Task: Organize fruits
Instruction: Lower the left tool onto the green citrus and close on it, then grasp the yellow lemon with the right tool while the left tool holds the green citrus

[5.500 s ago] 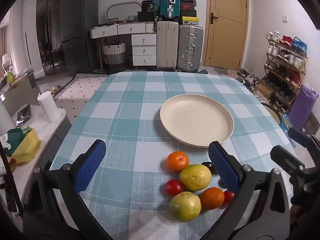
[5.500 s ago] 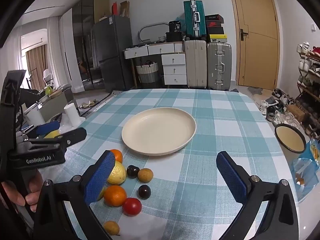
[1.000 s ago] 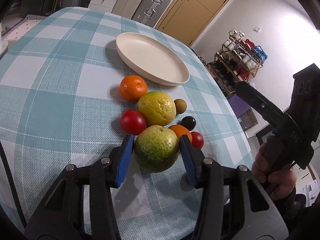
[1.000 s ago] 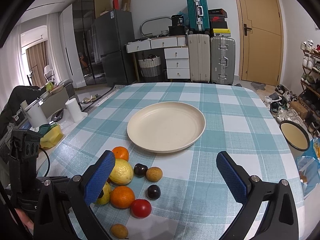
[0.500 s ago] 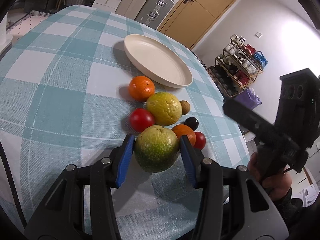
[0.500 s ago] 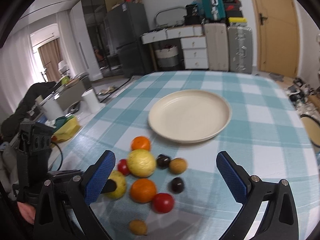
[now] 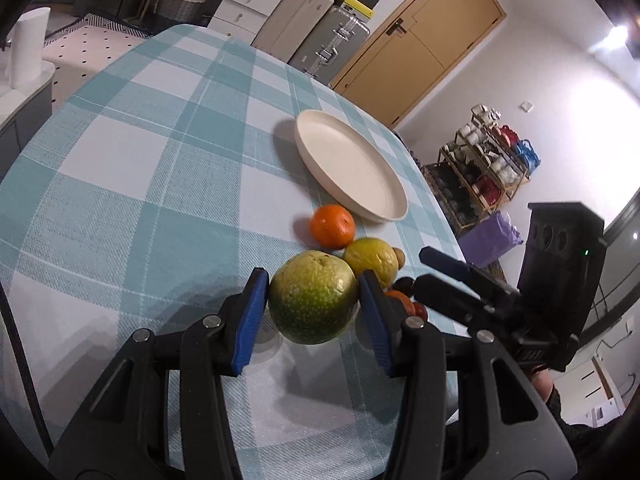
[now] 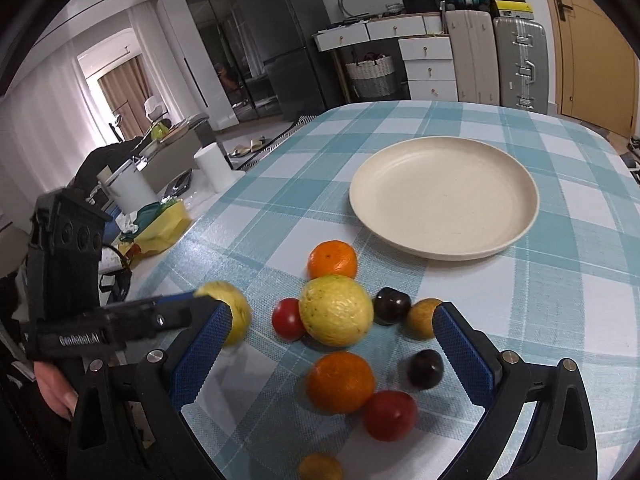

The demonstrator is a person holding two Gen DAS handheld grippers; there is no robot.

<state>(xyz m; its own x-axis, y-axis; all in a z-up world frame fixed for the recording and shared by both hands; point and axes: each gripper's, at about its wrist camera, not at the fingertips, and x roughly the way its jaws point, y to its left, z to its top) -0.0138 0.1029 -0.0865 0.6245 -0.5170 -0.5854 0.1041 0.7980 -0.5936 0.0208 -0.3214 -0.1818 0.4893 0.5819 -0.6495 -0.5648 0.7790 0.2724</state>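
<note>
My left gripper (image 7: 313, 314) is shut on a large green-yellow fruit (image 7: 313, 298), held a little above the checked tablecloth, to the left of the fruit pile. That same fruit (image 8: 230, 312) shows at the left in the right wrist view. My right gripper (image 8: 332, 344) stands open over the pile, touching nothing. Under it lie a yellow fruit (image 8: 336, 310), two oranges (image 8: 332, 259) (image 8: 340, 382), a red tomato (image 8: 287, 319), two dark plums (image 8: 391, 306) and other small fruits. The cream plate (image 8: 444, 200) sits beyond them with nothing on it.
A side counter with a paper roll (image 8: 214, 168) and a yellow bag (image 8: 164, 232) runs along the table's left edge. Suitcases (image 8: 518, 64) and drawers stand at the far wall. A shoe rack (image 7: 492, 164) is off the table's right side.
The left gripper has lifted the green-yellow fruit off the cloth and carried it away from the pile. The right gripper has tipped down and moved in over the fruits.
</note>
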